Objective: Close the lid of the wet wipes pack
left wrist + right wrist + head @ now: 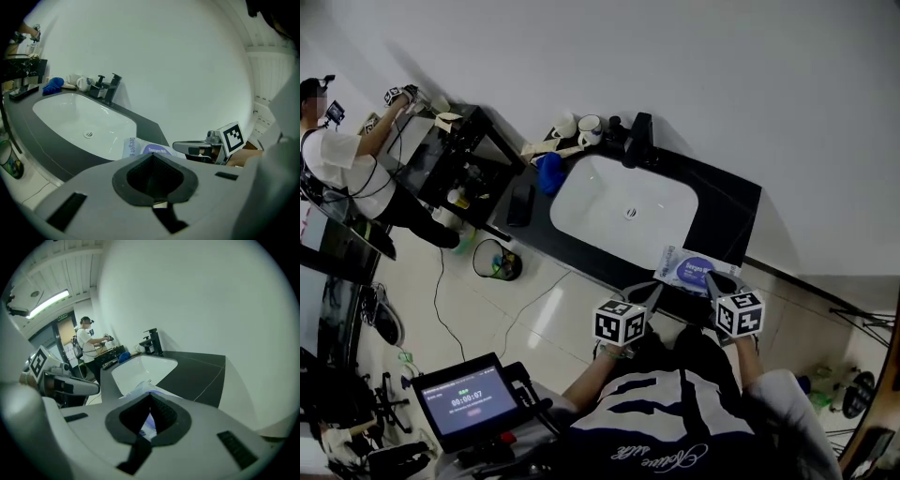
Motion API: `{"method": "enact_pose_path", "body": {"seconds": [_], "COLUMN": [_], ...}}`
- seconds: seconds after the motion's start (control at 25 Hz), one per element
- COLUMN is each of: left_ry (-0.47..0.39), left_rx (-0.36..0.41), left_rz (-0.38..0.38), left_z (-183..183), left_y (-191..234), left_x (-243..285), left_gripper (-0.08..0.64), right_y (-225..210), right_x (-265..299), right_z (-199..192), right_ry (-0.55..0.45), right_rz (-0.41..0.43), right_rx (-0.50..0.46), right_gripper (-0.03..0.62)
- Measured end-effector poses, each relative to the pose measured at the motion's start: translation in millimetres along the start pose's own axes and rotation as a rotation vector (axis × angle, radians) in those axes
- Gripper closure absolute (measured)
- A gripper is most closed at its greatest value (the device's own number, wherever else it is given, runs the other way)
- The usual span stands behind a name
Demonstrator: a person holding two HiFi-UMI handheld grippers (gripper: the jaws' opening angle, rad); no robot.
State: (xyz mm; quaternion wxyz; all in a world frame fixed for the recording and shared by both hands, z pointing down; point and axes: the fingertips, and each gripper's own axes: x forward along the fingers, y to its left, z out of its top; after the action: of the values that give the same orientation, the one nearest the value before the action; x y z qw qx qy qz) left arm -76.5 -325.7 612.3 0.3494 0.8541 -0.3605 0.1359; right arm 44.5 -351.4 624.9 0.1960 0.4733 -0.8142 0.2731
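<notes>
The wet wipes pack [694, 269] is white with a purple oval label. It lies flat on the dark counter [727, 211], at the front edge to the right of the sink. I cannot tell how its lid stands. My left gripper [651, 293] hovers just off the pack's near left corner, and my right gripper [718, 281] is over its near right end. Both look shut with nothing in them. The pack [147, 149] shows just beyond my left gripper [153, 156]. It also peeks out as the pack [140, 391] ahead of my right gripper [151, 398].
A white sink basin [609, 202] fills the counter's middle, with a black faucet [637, 141] behind it. Mugs [589, 129], a blue cloth [547, 172] and a phone [520, 204] sit at its left end. A bin [497, 261] stands on the floor. Another person [337, 159] works at far left.
</notes>
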Motion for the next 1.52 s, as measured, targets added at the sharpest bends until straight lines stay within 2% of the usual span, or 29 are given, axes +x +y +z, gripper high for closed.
{"method": "enact_pose_path", "body": {"seconds": [0.12, 0.28, 0.44, 0.64, 0.8, 1.08, 1.32, 1.52], "left_ry": [0.017, 0.039, 0.041, 0.005, -0.005, -0.063, -0.101, -0.125], "left_rx": [0.018, 0.022, 0.044, 0.004, 0.035, 0.02, 0.013, -0.002], "left_rz": [-0.048, -0.107, -0.195, -0.281, -0.281, -0.22, -0.2, -0.175], "left_z": [-5.6, -15.9, -19.1, -14.1, -14.3, -20.2, -40.6, -72.8], "left_y": [-5.8, -20.1, -53.9, -90.7, -102.6, -118.3, -163.7, -201.9], "left_x": [-4.1, -8.1, -9.0, -10.7, -10.7, -25.2, -39.9, -58.1], "left_gripper": [0.56, 0.56, 0.56, 0.56, 0.56, 0.559, 0.56, 0.559], "right_y": [13.8, 38.6, 54.7, 59.8, 55.9, 65.3, 77.2, 84.6], "right_x": [-20.9, -43.9, -65.4, -93.7, -109.6, -140.4, -183.1, -218.4], "right_z": [-5.9, -26.1, -33.7, -28.3, -24.9, -34.9, -52.3, -75.5], "right_ry": [-0.063, -0.105, -0.128, -0.186, -0.233, -0.261, -0.27, -0.269], "right_rz": [-0.045, -0.063, -0.085, -0.106, -0.103, -0.054, 0.008, 0.054], "right_rx": [0.056, 0.143, 0.162, 0.174, 0.194, 0.183, 0.153, 0.138], "right_gripper": [0.594, 0.594, 0.594, 0.594, 0.594, 0.594, 0.594, 0.594]}}
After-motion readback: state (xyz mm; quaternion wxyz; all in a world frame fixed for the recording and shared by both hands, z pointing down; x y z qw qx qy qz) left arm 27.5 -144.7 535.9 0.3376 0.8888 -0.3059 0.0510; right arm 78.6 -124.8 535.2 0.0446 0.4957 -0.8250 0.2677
